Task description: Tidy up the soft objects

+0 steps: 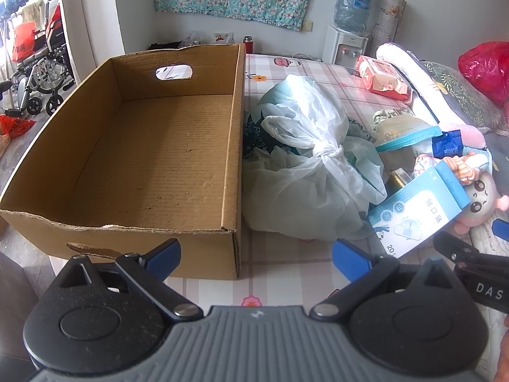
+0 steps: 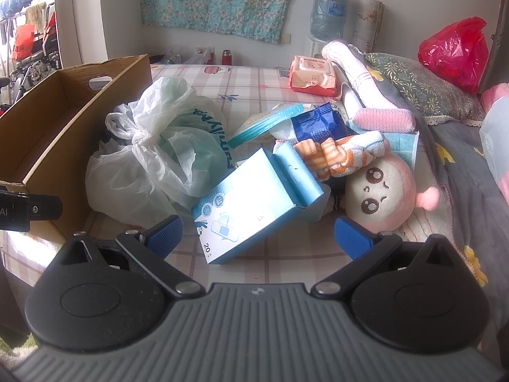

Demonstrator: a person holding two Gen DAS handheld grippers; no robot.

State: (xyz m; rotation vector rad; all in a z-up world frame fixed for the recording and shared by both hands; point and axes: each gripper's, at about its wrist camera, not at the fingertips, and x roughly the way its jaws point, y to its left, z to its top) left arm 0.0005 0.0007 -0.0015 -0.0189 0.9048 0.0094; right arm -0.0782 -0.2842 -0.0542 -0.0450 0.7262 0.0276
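Left wrist: empty cardboard box interior, right wrist: plush doll face

Each hand-held gripper is black with blue fingertips, grey ribbed base.

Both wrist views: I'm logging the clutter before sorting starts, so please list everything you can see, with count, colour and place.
cardboard box: one, brown, empty, left on the bed
tied plastic bag: one, whitish, beside the box
plaster box: one, blue and white, lid open, in front of the right gripper
plush doll: one, pink and cream, right of the plaster box
striped cloth: one, orange and white, above the doll
blue packet: one, mid-pile
wet wipes pack: one, orange, far side
red bag: one, far right
water dispenser: one, by the wall
left gripper: open
right gripper: open
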